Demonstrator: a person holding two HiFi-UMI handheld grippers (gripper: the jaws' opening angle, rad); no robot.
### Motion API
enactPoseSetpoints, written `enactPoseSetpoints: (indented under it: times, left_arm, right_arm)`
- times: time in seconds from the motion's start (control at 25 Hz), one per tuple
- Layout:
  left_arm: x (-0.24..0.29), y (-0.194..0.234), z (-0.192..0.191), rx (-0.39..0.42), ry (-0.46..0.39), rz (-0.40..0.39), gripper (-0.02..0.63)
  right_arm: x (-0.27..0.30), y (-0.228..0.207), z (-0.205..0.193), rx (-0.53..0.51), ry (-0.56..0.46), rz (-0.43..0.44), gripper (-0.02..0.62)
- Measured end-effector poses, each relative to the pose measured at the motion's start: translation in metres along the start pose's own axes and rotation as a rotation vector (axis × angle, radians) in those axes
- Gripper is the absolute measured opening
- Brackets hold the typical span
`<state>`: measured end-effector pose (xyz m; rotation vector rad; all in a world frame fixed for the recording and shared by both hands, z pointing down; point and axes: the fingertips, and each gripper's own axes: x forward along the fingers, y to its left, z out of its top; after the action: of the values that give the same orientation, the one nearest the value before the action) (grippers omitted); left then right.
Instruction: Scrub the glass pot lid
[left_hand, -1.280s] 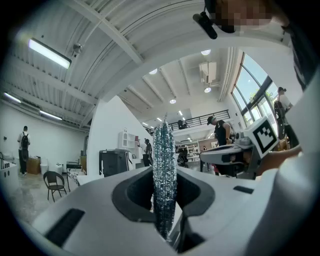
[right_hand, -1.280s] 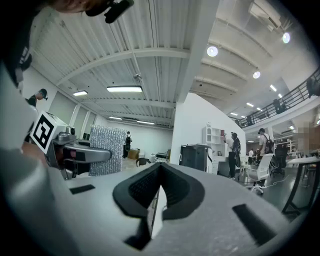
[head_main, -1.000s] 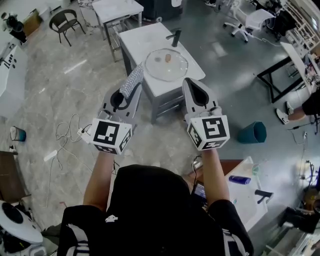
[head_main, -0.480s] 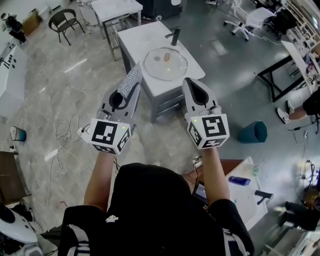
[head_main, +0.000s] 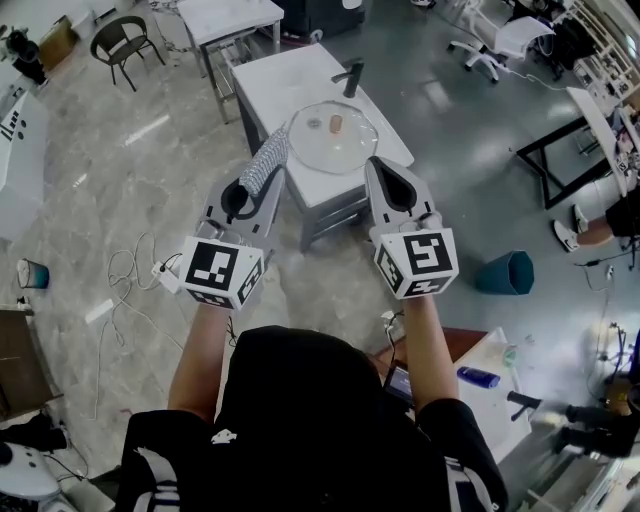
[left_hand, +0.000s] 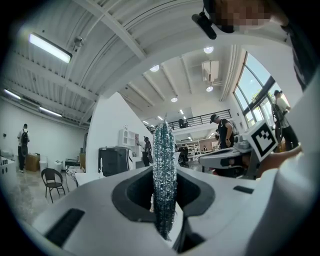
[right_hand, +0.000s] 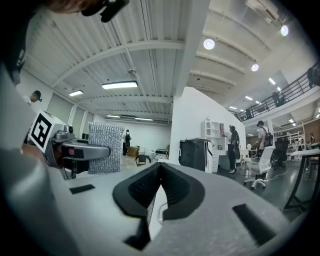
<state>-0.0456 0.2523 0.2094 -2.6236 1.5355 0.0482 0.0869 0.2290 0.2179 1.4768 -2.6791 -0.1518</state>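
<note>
The glass pot lid lies flat on a small white table, its brownish knob at the middle. My left gripper is shut on a silvery scrubbing cloth, which sticks out past the jaw tips toward the table's near left edge. In the left gripper view the scrubbing cloth stands edge-on between the jaws. My right gripper is shut with nothing in it, level, just short of the table's near right edge. Seen from the right gripper view, the scrubbing cloth hangs at the left.
A black faucet-like fixture stands at the table's far side. A second white table and a black chair are further back. A teal bin lies on the floor at right. Cables trail at left.
The table and lid have drawn slightly closer beneath both grippers as the person moved forward. Both grippers keep their hold and pose.
</note>
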Motion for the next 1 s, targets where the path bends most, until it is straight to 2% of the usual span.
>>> enactPoseSetpoints:
  times: [0.64, 1.0]
  left_arm:
    - [0.095, 0.094, -0.006, -0.026, 0.002, -0.060, 0.071]
    - [0.130, 0.157, -0.009, -0.047, 0.004, -0.087, 0.071]
  right_arm:
    - [0.124, -0.032, 0.005, 0.002, 0.031, -0.041, -0.002]
    - [0.192, -0.033, 0.012, -0.002, 0.053, -0.068, -0.002]
